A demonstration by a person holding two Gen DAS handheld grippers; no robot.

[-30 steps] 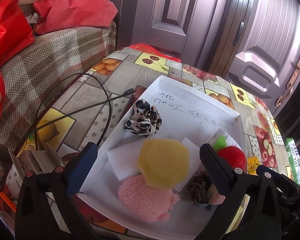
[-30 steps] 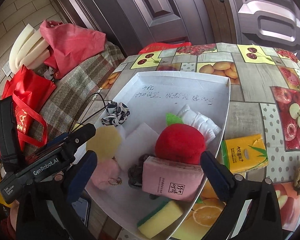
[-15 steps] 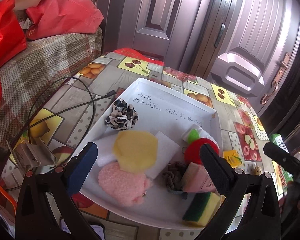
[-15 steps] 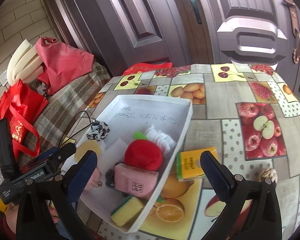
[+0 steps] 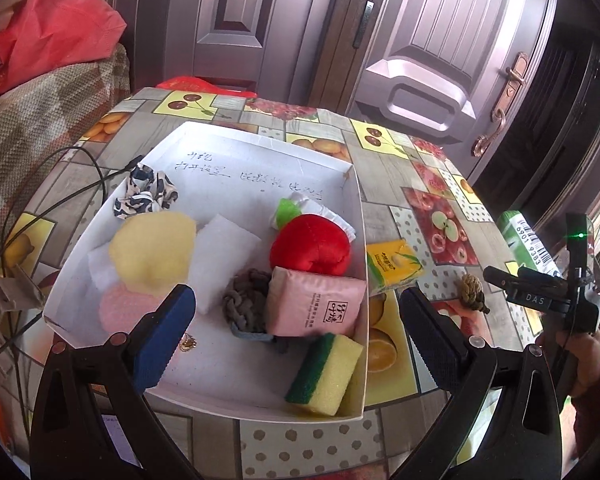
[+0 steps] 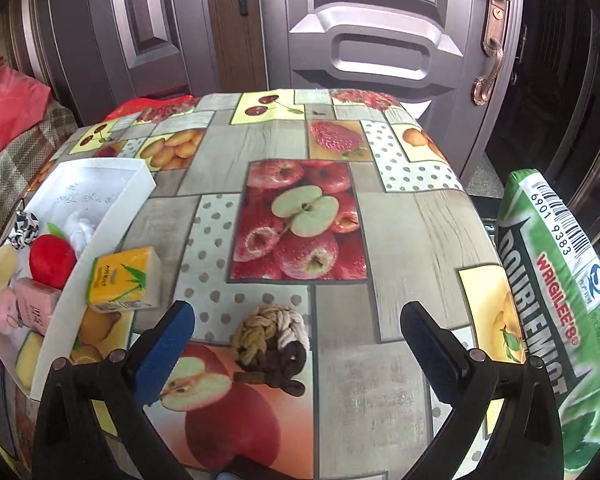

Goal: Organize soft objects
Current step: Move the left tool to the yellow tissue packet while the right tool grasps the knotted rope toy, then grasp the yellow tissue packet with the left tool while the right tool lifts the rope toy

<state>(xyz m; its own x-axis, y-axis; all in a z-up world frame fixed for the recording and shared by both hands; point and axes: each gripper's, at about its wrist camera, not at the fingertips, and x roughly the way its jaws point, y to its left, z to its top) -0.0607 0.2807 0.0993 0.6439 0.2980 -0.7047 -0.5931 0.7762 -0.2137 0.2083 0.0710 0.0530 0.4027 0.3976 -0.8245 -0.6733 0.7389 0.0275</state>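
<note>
A white tray on the fruit-print table holds a red plush apple, a pink tissue pack, a yellow-green sponge, a grey knotted rope, a yellow puff, a pink puff, a white pad and a patterned scrunchie. My left gripper hovers open over the tray's near edge. Outside the tray lie a yellow tissue pack and a brown-and-cream rope knot. My right gripper is open, straddling the rope knot.
A green Doublemint bag stands at the table's right edge. Black cables trail left of the tray. A plaid-covered seat with red bags sits at the left, and doors close behind the table.
Both grippers pulled back and swung right. The right gripper left the tray and now frames the rope knot on the open table; the left view now takes in the whole tray.
</note>
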